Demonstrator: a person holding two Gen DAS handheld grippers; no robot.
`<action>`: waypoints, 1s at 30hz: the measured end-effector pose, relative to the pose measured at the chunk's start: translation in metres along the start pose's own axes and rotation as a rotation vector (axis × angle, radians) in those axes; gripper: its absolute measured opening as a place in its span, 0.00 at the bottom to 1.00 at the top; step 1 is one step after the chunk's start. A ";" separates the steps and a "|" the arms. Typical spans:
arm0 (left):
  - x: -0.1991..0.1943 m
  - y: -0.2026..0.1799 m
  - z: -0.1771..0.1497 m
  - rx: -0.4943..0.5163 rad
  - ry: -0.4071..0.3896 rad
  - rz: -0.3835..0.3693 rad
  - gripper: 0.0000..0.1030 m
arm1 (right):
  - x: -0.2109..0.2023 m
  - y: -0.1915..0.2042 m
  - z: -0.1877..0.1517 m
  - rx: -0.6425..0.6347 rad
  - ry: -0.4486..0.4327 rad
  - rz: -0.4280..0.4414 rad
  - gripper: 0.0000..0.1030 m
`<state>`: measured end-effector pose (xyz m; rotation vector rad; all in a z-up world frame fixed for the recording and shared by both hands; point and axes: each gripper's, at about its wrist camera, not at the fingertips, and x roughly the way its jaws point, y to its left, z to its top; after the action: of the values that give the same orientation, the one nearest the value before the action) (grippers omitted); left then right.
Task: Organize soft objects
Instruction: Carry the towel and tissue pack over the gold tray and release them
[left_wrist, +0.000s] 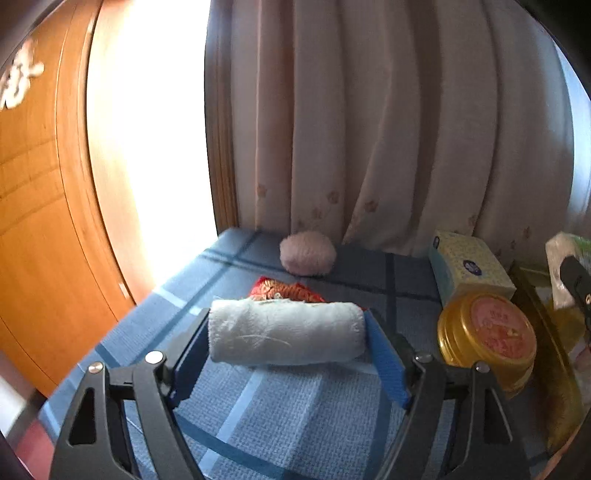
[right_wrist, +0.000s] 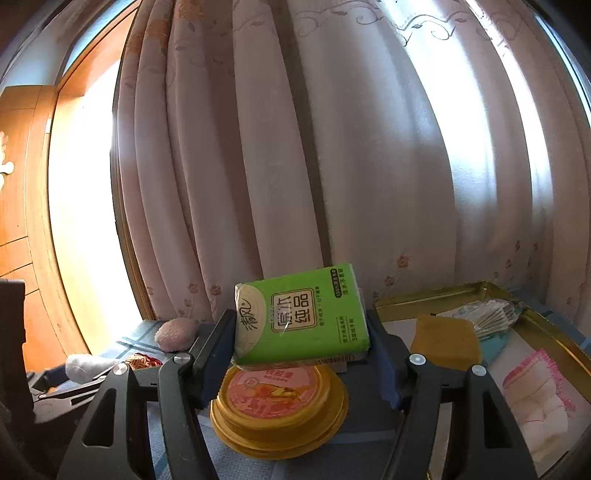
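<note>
Now your left claw (left_wrist: 286, 334), tilted downward, pinches the rolled towel (left_wrist: 284, 334) above the table (left_wrist: 295, 413), while your right claw (right_wrist: 301, 332), nearly level, clamps the green tissue pack (right_wrist: 301, 317).

Right gripper (right_wrist: 301, 334) clamps a green tissue pack (right_wrist: 301, 319) above a round yellow tin (right_wrist: 279, 410).
To the right a gold tray (right_wrist: 436, 295) holds a yellow sponge (right_wrist: 445, 341) and pink cloth (right_wrist: 539, 398); far left, a pink puff (right_wrist: 175, 334) lies by the curtain (right_wrist: 332, 147).
</note>
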<state>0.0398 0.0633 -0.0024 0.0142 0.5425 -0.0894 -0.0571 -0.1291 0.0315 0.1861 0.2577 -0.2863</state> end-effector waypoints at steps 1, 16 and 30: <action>-0.002 -0.002 0.000 0.005 -0.005 0.001 0.78 | -0.001 0.000 0.000 -0.002 -0.001 -0.002 0.66; -0.021 -0.037 -0.011 0.043 -0.014 -0.036 0.78 | -0.016 -0.023 -0.002 0.070 0.017 -0.023 0.66; -0.041 -0.075 -0.018 0.082 -0.014 -0.118 0.78 | -0.054 -0.051 -0.001 0.032 -0.020 -0.086 0.66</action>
<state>-0.0107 -0.0079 0.0042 0.0620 0.5255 -0.2267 -0.1228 -0.1636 0.0376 0.2041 0.2413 -0.3773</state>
